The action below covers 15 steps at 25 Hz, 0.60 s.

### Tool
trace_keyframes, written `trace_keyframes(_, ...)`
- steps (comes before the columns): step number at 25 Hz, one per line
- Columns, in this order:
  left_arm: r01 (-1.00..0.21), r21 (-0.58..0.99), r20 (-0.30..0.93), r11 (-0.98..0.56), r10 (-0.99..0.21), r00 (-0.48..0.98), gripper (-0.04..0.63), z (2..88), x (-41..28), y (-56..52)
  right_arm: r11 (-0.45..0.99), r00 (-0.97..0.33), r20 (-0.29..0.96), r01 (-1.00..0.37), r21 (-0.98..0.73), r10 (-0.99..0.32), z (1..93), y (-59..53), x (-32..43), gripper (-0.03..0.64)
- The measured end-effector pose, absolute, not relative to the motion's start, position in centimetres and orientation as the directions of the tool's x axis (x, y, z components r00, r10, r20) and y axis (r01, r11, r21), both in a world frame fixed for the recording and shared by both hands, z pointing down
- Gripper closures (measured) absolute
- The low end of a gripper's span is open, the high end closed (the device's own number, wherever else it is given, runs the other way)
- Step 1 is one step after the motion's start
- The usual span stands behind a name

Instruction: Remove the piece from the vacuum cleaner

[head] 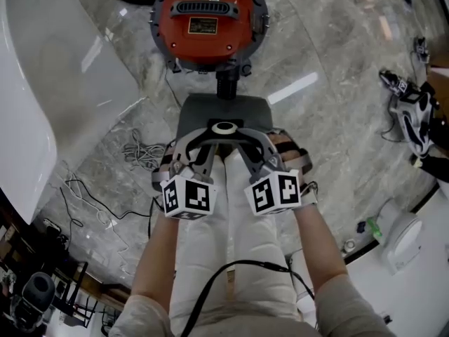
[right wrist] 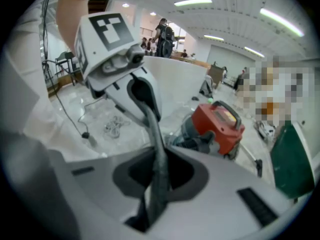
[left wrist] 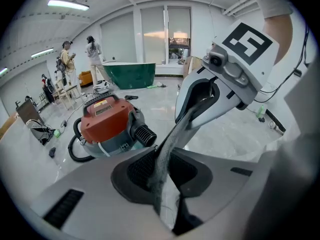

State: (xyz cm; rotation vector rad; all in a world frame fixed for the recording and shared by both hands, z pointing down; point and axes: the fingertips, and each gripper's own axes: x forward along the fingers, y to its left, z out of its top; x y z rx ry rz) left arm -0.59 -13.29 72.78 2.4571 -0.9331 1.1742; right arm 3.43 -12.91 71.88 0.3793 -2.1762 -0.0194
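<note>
Top centre of the head view is the red vacuum cleaner (head: 203, 20) on the marble floor (head: 316, 118). The grey piece (head: 198, 112) is plugged into its front through a short black neck (head: 226, 84), so nothing's off yet as far as I can judge. Mid-frame, the left gripper (head: 212, 136) and right gripper (head: 236, 136) meet tip to tip over the near edge of that piece. In their own views each has its jaws pinched together into one thin edge, with nothing I can spot between them. Can't tell if the tips touch the piece. I'd call this the lining-up step. Next move probably needs the jaws opened, a firm bite near the neck, then a straight pull toward the bottom of the frame.
</note>
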Motion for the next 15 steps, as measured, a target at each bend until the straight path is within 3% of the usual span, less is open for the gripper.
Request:
trace_keyframes(8, -0.663, 0.084, 0.733, -0.744, -0.405, 0.547, 0.512, 69.1, -0.2, -12.5, 0.958, -0.579, 0.775, -0.260, 0.120, -0.255, 67.7, -12.0, 3.7, 0.569)
trace_keyframes(15, -0.603, 0.135, 0.697, -0.786, -0.357, 0.622, 0.512, 63.2, 0.5, -12.0, 0.947, -0.623, 0.738, -0.315, 0.068, -0.261, 61.7, -11.3, 4.3, 0.569)
